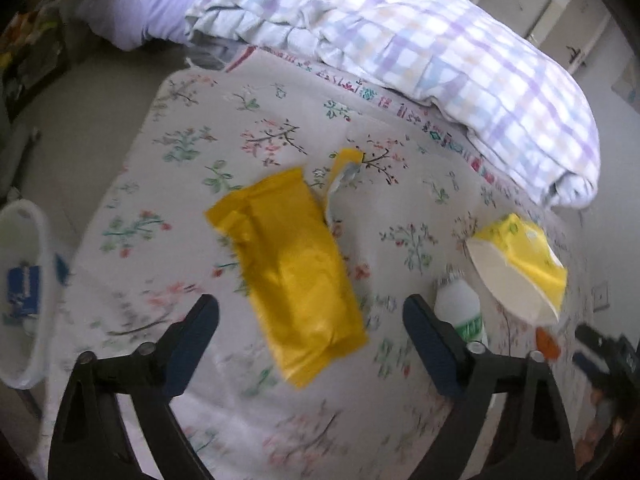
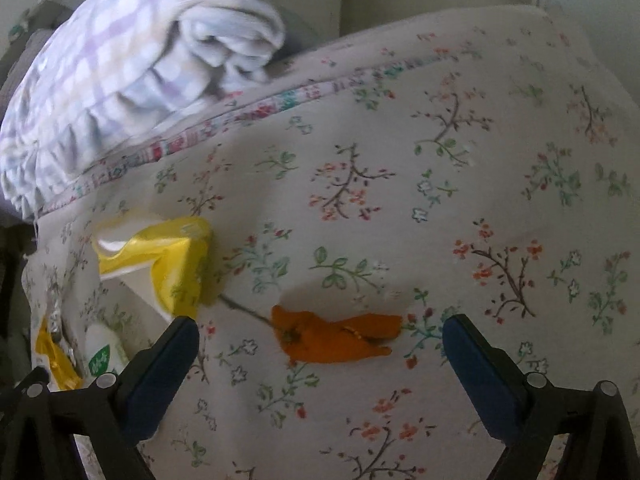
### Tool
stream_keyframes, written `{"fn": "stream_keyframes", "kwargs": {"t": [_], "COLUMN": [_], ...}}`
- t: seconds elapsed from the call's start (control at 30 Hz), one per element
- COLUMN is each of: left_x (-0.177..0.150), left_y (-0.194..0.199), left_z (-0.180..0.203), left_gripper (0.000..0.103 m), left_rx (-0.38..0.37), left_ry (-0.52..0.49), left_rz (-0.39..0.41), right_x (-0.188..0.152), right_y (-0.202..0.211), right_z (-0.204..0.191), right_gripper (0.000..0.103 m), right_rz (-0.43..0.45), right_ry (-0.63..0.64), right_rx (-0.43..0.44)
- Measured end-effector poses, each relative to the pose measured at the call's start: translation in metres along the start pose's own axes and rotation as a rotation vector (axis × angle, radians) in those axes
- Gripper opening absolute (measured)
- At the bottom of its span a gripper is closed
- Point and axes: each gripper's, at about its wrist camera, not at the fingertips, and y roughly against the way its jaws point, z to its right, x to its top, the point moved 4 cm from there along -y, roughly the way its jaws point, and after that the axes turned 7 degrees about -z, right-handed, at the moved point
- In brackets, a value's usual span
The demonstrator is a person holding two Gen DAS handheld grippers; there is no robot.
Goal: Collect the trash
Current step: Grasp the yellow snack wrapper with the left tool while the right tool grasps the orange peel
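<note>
A yellow snack wrapper [image 1: 294,280] lies on the floral bedsheet [image 1: 224,128], with a torn yellow strip [image 1: 340,172] just beyond it. My left gripper [image 1: 312,316] is open, its jaws either side of the wrapper's near half, above it. An orange peel [image 2: 336,336] lies on the sheet between the open jaws of my right gripper [image 2: 320,332]; it also shows in the left wrist view [image 1: 547,343]. A yellow tissue pack [image 2: 160,260] and a small white bottle [image 2: 105,354] lie to the left; both show in the left view, the pack [image 1: 520,264] and the bottle [image 1: 460,308].
A folded plaid duvet [image 1: 420,40] lies along the far side of the bed. A lilac pillow [image 1: 140,8] is at the head. A white bin [image 1: 24,288] with a blue item inside stands on the floor at the left. The right gripper [image 1: 600,348] shows at the left view's right edge.
</note>
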Motion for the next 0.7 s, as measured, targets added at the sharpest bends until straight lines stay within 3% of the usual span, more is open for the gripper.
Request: {"fn": "stream_keyframes", "kwargs": {"t": [0.27, 0.43, 0.53, 0.63, 0.7], "left_x": [0.007, 0.005, 0.005, 0.002, -0.002], "left_y": [-0.012, -0.009, -0.008, -0.007, -0.006], "left_z": [0.006, 0.004, 0.001, -0.001, -0.002], "left_gripper": [0.082, 0.055, 0.051, 0.045, 0.041], "left_rx": [0.013, 0.041, 0.011, -0.026, -0.05], "left_ry": [0.037, 0.029, 0.042, 0.053, 0.054], "left_rz": [0.098, 0.115, 0.107, 0.087, 0.07], "right_x": [-0.002, -0.005, -0.007, -0.01, -0.011], "right_y": [-0.025, -0.029, -0.03, -0.031, -0.028], "right_z": [0.003, -0.016, -0.025, -0.032, -0.033], "right_gripper": [0.092, 0.082, 0.07, 0.058, 0.043], "right_rz": [-0.058, -0.052, -0.039, -0.037, -0.034], "right_ry": [-0.008, 0.112, 0.191, 0.247, 0.253], "right_rx": [-0.035, -0.078, -0.138, -0.131, -0.117]}}
